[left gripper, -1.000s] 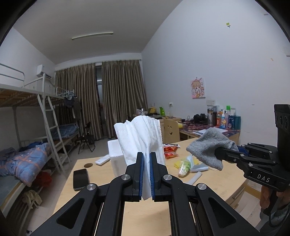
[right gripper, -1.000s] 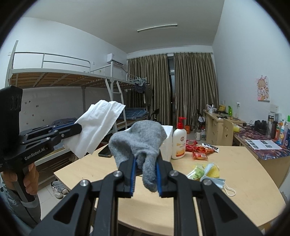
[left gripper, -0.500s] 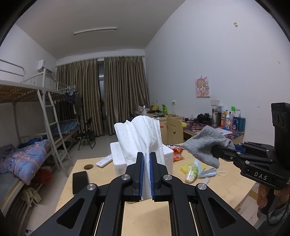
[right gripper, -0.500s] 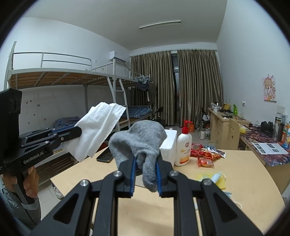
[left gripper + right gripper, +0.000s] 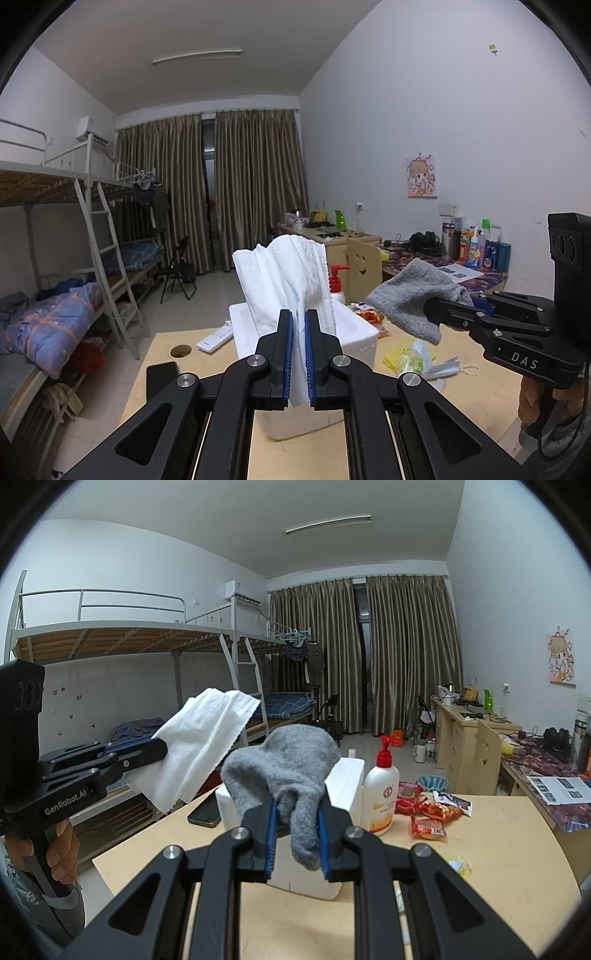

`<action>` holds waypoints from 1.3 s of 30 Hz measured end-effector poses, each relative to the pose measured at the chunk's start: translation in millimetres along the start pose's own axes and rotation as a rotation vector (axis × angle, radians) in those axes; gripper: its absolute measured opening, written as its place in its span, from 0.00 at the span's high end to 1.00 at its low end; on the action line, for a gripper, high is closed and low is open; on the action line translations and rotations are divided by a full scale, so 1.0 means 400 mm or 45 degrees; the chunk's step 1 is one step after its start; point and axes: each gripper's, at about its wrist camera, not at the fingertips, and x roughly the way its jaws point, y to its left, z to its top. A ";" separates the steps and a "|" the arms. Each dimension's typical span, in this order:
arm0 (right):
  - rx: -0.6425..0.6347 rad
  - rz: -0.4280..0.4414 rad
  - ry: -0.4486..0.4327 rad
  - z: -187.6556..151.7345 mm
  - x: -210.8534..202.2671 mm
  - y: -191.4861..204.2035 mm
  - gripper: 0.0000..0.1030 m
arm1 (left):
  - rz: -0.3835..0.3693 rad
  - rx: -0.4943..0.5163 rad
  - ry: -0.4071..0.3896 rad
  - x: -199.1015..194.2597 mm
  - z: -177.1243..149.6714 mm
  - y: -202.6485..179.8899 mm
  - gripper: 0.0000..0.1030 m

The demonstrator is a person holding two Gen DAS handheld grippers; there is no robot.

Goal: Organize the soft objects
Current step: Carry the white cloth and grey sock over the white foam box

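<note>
My left gripper (image 5: 299, 332) is shut on a white paper tissue (image 5: 286, 277) that stands up between its fingers. It also shows in the right wrist view (image 5: 201, 753), held at the left. My right gripper (image 5: 295, 812) is shut on a grey sock (image 5: 284, 760) that droops over its fingers; the sock also shows at the right of the left wrist view (image 5: 413, 295). Both are held above a white foam box (image 5: 354, 332) on the wooden table (image 5: 461, 398). The box also shows in the right wrist view (image 5: 347, 782).
On the table: a lotion pump bottle (image 5: 382, 794), red snack packets (image 5: 428, 816), a black phone (image 5: 205, 812), a remote (image 5: 216, 338), a face mask and yellow-green wrappers (image 5: 424, 362). A bunk bed (image 5: 74, 258) stands left; desks (image 5: 443, 258) line the right wall.
Both grippers have moved forward over the table, toward the white foam box, which now looms larger below them. Both stay shut on their items.
</note>
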 end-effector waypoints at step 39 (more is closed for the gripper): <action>0.058 0.011 0.068 0.053 0.165 -0.066 0.78 | -0.143 -0.046 0.198 0.408 0.037 0.068 0.89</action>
